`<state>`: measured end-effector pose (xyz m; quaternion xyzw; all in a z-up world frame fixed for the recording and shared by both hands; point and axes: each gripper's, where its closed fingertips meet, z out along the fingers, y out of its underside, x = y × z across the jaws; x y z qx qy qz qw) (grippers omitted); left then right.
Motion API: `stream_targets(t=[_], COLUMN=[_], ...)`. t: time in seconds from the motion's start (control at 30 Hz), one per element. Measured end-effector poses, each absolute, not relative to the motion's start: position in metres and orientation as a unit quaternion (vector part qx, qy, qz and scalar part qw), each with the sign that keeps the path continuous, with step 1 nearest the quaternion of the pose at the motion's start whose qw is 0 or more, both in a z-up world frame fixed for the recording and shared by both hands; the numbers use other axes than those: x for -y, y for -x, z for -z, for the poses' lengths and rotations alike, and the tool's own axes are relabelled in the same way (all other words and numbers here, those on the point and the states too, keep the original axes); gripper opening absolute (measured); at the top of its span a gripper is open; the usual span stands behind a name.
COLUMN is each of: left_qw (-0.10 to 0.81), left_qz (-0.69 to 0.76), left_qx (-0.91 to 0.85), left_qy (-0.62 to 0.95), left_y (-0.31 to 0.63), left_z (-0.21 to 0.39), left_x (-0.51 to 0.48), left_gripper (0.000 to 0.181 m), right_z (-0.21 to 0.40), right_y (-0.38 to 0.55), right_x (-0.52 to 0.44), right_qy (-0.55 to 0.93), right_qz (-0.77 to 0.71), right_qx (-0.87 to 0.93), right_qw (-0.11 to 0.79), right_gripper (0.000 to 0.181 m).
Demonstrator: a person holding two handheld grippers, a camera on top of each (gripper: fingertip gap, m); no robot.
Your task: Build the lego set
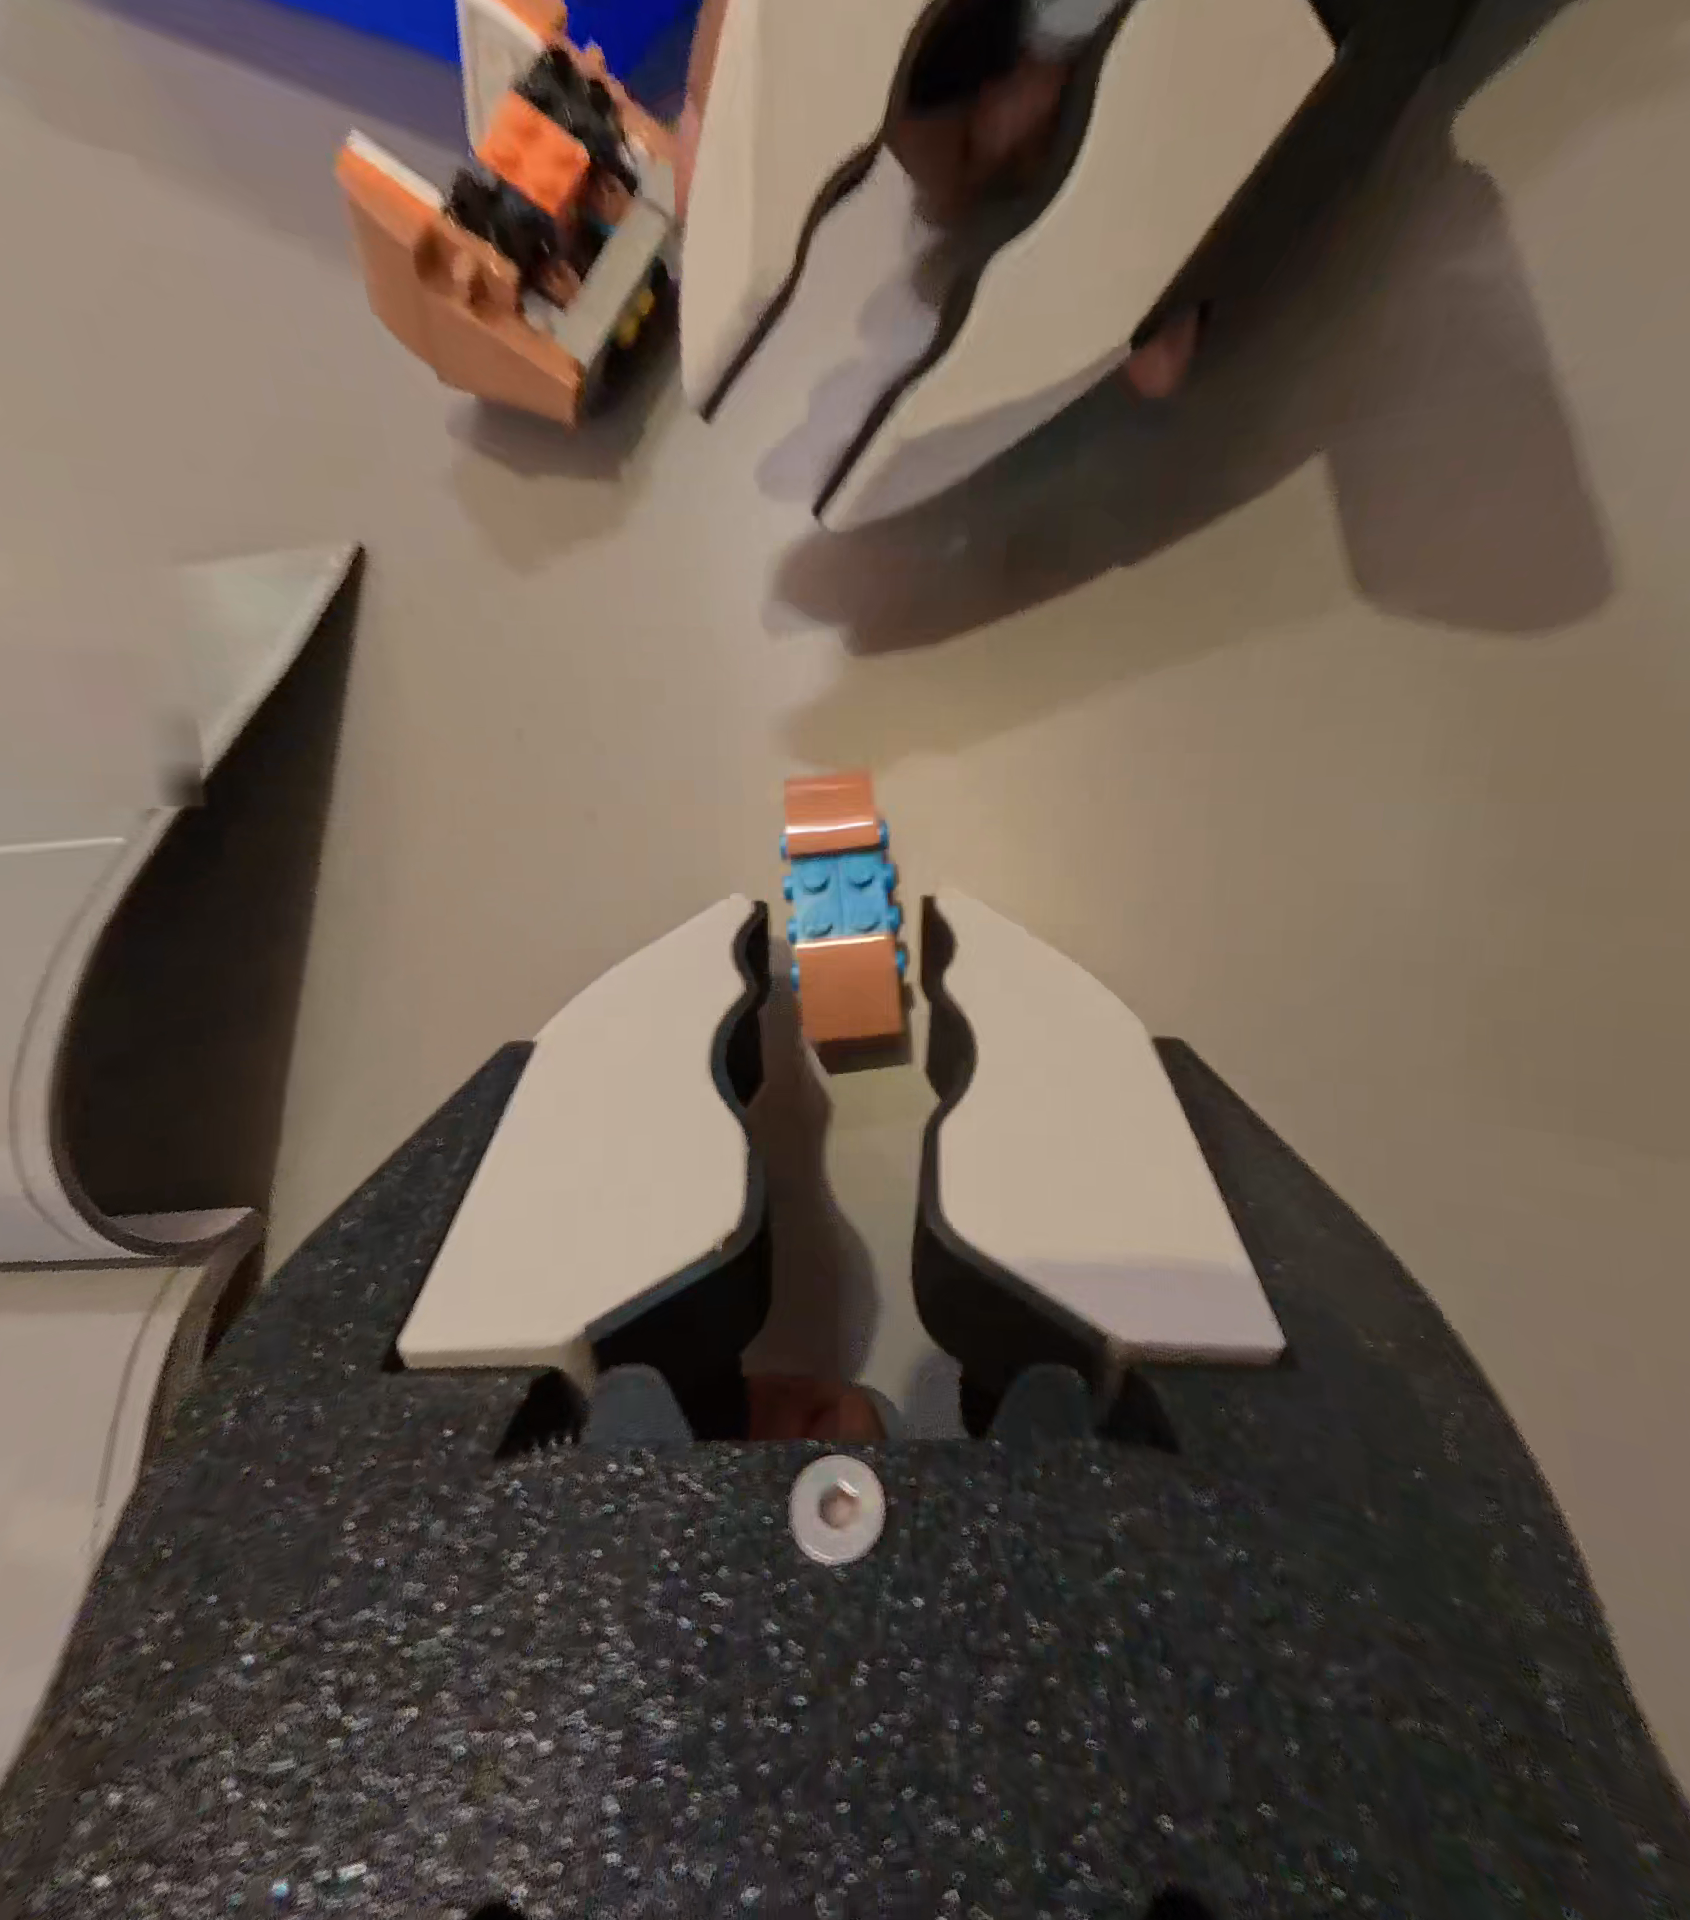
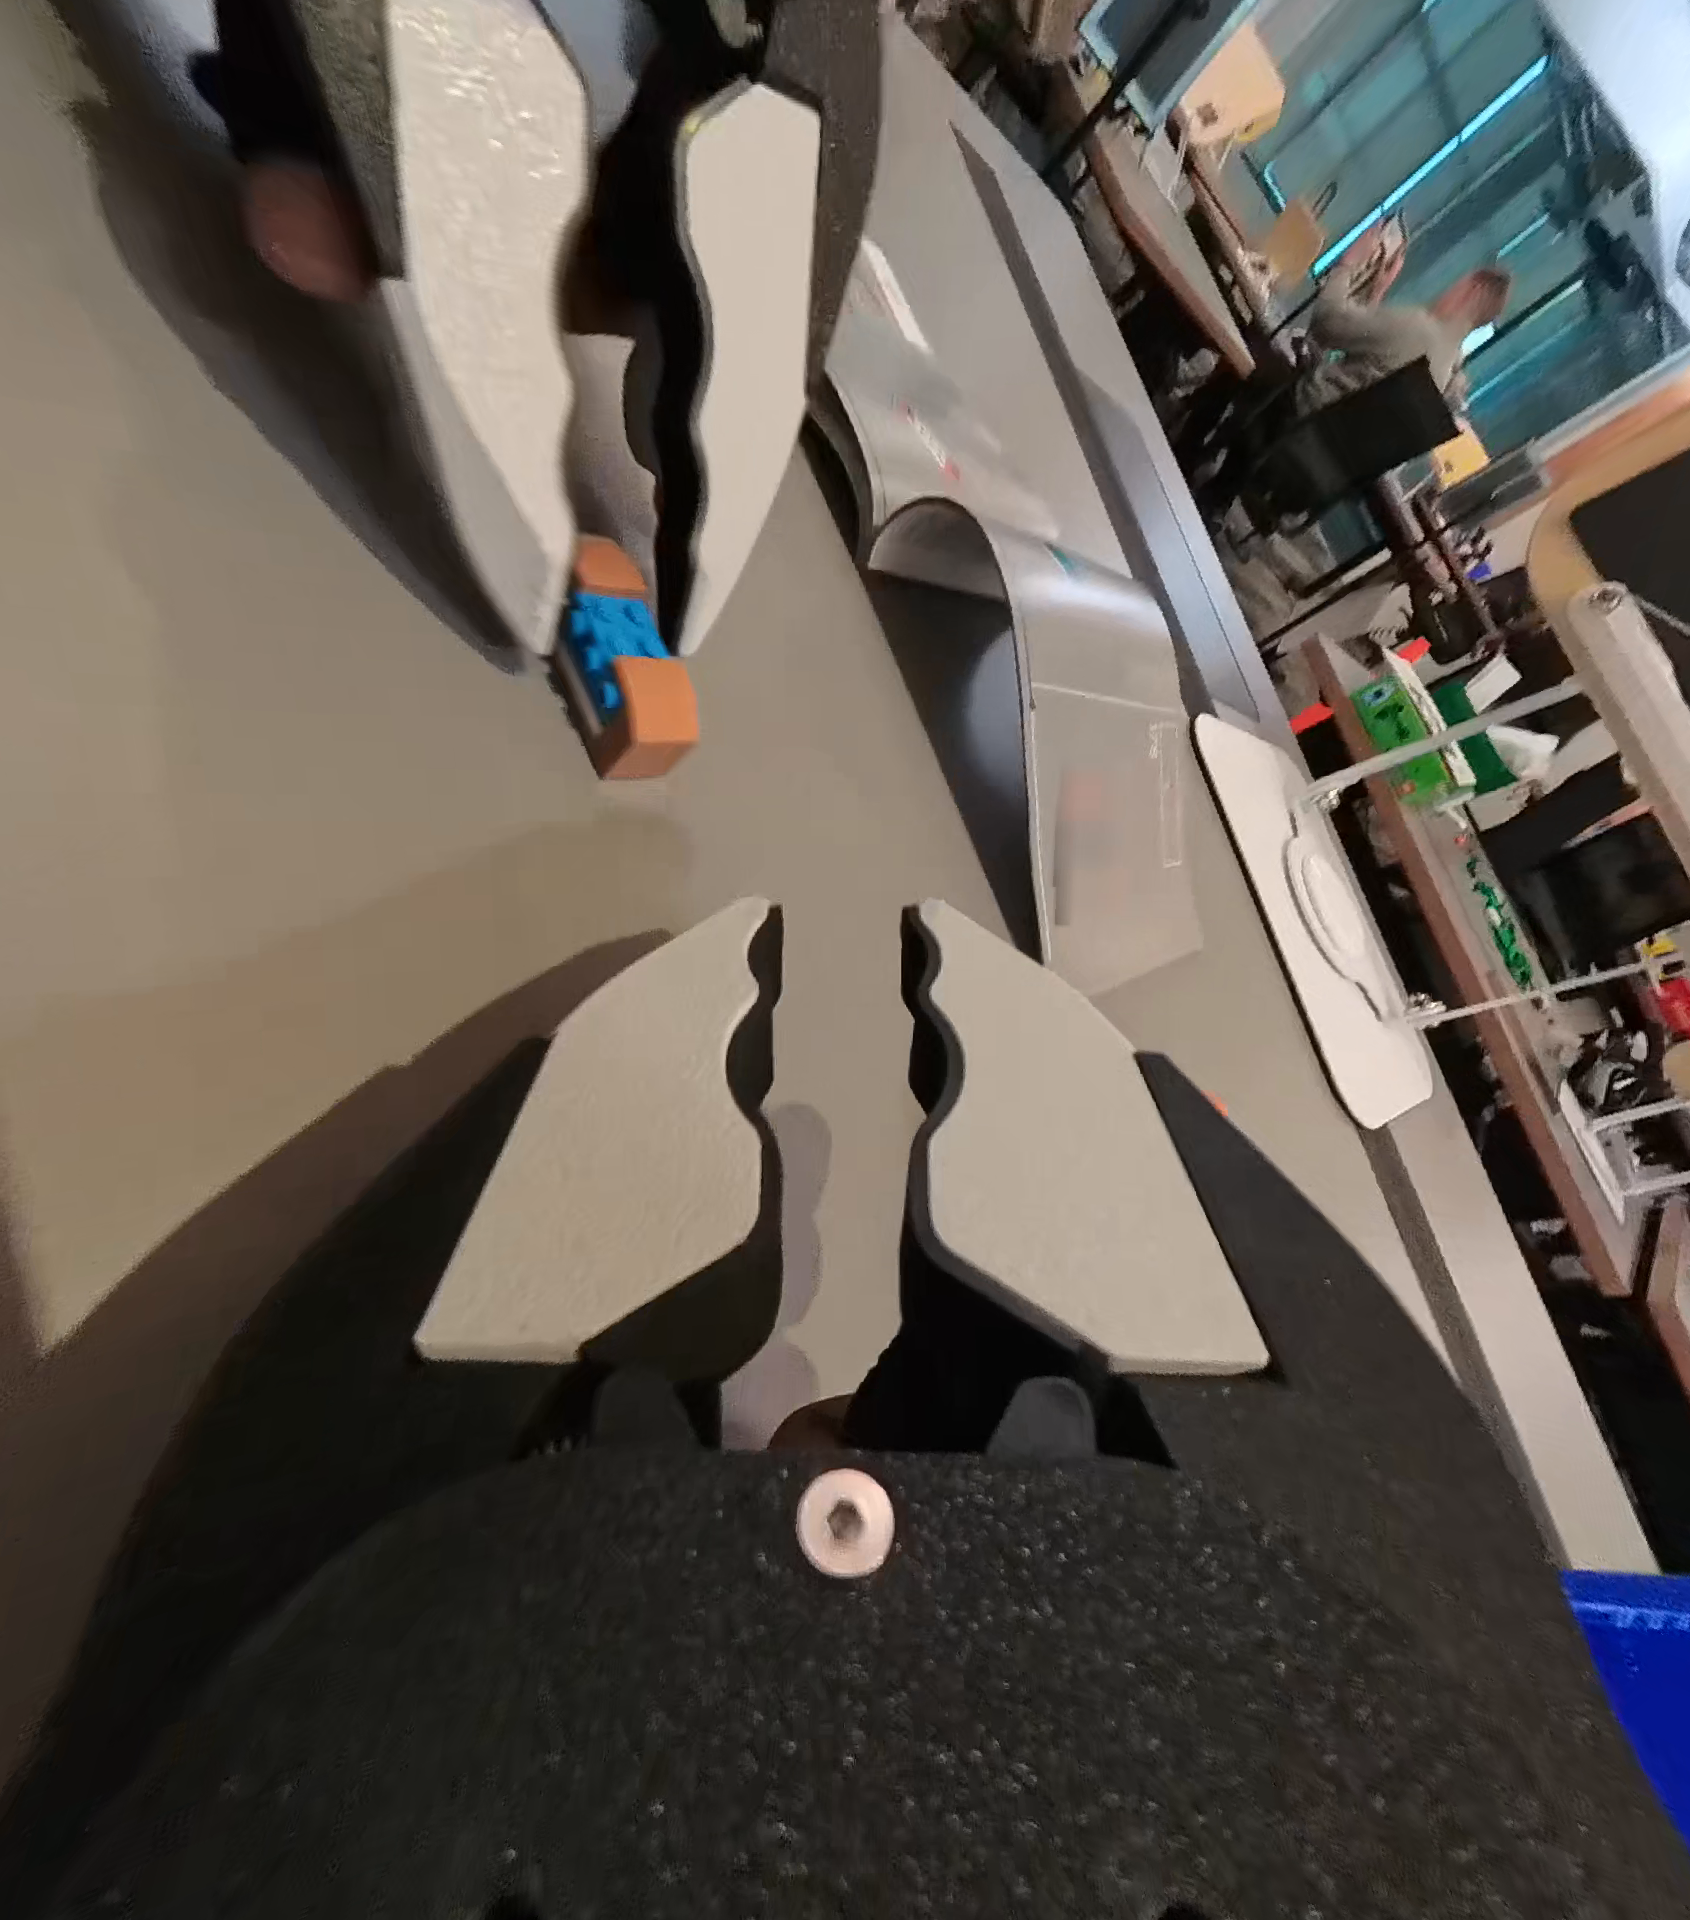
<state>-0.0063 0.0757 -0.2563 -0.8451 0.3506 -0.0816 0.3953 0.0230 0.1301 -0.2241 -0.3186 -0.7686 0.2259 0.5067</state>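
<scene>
A small Lego piece (image 1: 843, 914), blue in the middle with an orange curved brick at each end, lies on the grey table (image 1: 1340, 1039). My left gripper (image 1: 839, 914) is open, with one jaw close on each side of the piece's blue middle. The right wrist view shows the same piece (image 2: 628, 665) between the left gripper's tips (image 2: 617, 634). My right gripper (image 2: 841, 920) is open and empty over bare table, facing the left one; it also shows in the left wrist view (image 1: 768, 462). A larger orange, grey and black Lego build (image 1: 508, 249) sits beyond, blurred.
An open instruction booklet (image 1: 93, 935) lies curled to my left, seen too in the right wrist view (image 2: 1028, 644). A blue bin (image 1: 602, 42) stands behind the build. A white flat stand (image 2: 1308, 914) sits near the table's far edge. Cluttered benches and a person stand beyond. The tips of one gripper are about 7 cm away from the tips of the other.
</scene>
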Motion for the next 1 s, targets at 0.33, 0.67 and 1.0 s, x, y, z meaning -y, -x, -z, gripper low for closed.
stream_targets(t=[0.33, 0.67, 1.0], left_qw=[0.576, 0.374, 0.282], left_qz=[0.105, -0.125, -0.116], left_qx=[-0.318, -0.356, -0.379], left_qy=[0.746, 0.847, 0.874], left_y=[0.033, 0.058, 0.067], left_z=[0.157, 0.208, 0.253], left_x=[-0.093, -0.18, -0.179], left_gripper=[0.047, 0.06, 0.042], right_z=[0.221, 0.229, 0.233], right_y=[-0.011, -0.013, -0.015], right_x=[-0.139, -0.136, -0.137], right_qy=[0.368, 0.326, 0.32], right_qz=[-0.238, -0.183, -0.178], right_qx=[0.744, 0.762, 0.77], right_qw=[0.504, 0.529, 0.523], right_gripper=[0.016, 0.016, 0.016])
